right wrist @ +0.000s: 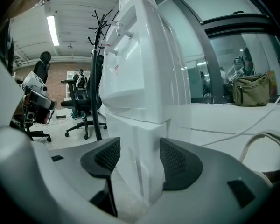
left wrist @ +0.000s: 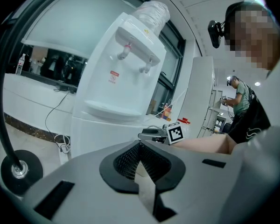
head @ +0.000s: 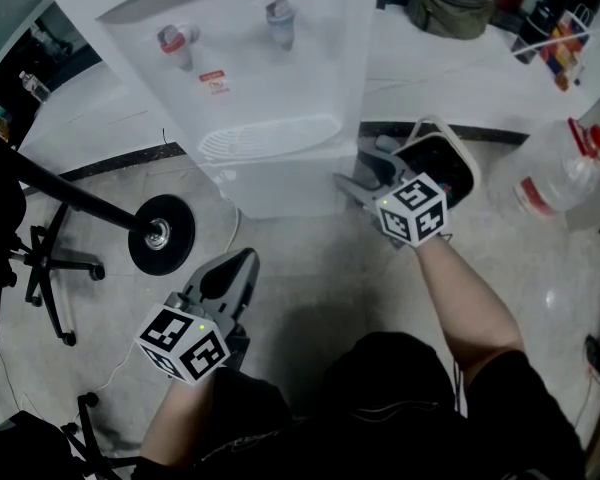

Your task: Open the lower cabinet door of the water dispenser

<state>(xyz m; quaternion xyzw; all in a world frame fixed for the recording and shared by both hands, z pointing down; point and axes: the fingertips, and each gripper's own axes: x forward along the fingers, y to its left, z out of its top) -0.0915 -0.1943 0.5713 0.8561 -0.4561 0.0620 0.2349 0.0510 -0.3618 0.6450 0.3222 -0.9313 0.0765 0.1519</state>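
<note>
The white water dispenser [head: 270,88] stands on the floor straight ahead, with its red and blue taps facing me. My right gripper [head: 358,168] is at its lower right front corner. In the right gripper view, the right gripper [right wrist: 140,157] has its black pads on either side of the white edge of the lower cabinet door [right wrist: 140,181], shut on it. My left gripper [head: 245,258] hangs lower, in front of the dispenser and apart from it. In the left gripper view, the left gripper [left wrist: 140,155] has its pads together with nothing between them.
A coat stand's round black base [head: 160,233] and slanting pole are left of the dispenser, and an office chair [head: 40,258] is further left. A bin [head: 450,168] sits just right of my right gripper and a large water jug [head: 555,178] beyond it. A second person [left wrist: 240,99] stands far off.
</note>
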